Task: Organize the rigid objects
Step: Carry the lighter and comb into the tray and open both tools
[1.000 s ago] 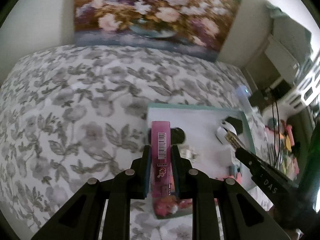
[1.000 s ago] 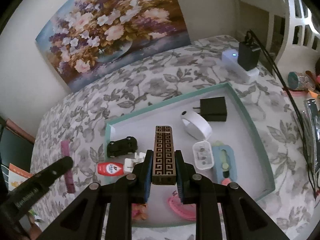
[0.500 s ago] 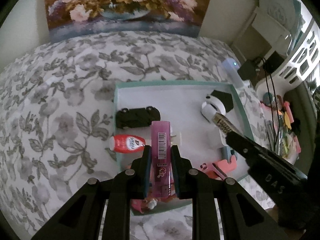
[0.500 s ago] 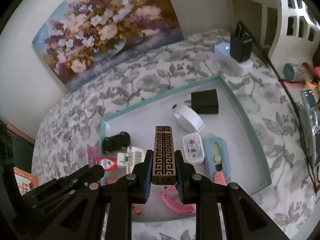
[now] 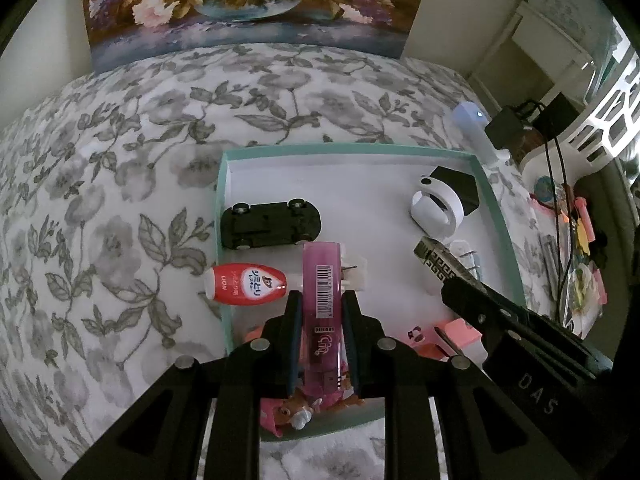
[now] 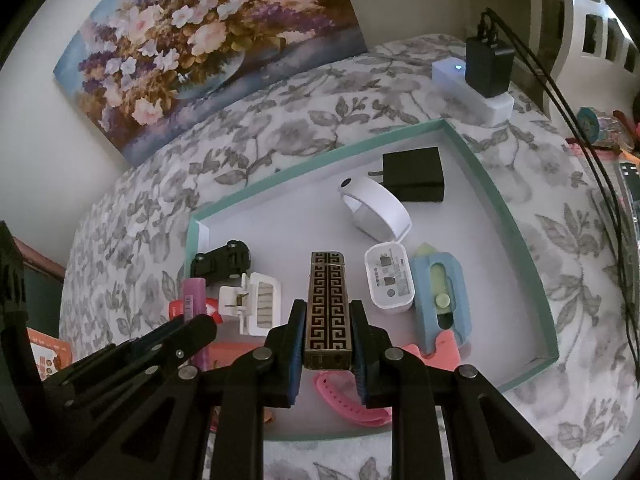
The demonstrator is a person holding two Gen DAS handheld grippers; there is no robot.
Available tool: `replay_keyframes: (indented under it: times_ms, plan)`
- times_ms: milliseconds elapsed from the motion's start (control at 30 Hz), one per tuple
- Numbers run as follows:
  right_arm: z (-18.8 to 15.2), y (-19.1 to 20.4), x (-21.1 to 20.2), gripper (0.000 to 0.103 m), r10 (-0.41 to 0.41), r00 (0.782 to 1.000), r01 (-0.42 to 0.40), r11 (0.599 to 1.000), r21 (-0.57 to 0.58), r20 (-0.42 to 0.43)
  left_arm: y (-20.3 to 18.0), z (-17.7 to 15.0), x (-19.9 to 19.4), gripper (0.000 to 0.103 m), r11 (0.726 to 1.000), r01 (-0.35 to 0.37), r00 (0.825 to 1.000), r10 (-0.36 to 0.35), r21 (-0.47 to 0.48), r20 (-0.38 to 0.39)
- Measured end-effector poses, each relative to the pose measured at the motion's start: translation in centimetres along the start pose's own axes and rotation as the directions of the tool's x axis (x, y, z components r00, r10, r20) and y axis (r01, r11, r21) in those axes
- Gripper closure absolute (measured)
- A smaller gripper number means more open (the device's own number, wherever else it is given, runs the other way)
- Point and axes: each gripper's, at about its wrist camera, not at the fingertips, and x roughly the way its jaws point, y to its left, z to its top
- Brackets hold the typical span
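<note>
The left gripper [image 5: 321, 300] has come down over the teal tray's [image 5: 222, 208] near-left part, clamped on a pink lighter [image 5: 322, 280]. To its right, above the tray's middle, the right gripper [image 6: 327, 320] pinches a patterned lighter [image 6: 327, 300].

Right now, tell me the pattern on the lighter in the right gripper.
Gold Greek-key meander on black; clearest in the right wrist view.
</note>
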Motion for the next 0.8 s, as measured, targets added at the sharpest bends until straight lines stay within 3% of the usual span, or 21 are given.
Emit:
replay_keyframes:
  times_ms: [367,667,800]
  plan:
    - [-0.1,0.4,0.5,0.077,-0.013,1.0,0.012,1.0,-0.023,-0.015,-0.2,0.0,0.5,0.081,1.0,-0.016,1.0,0.017,0.02,-0.018]
    - [-0.1,0.7,0.5,0.077,-0.02,1.0,0.019,0.999,-0.043,-0.017,0.9,0.1,0.2,0.071,0.999,-0.03,0.999,0.03,-0.012,-0.013]
    - [-0.2,0.8,0.6,0.076,-0.026,1.0,0.025,0.998,-0.049,-0.016,1.9,0.3,-0.1,0.059,0.998,-0.043,0.999,0.042,-0.044,-0.005]
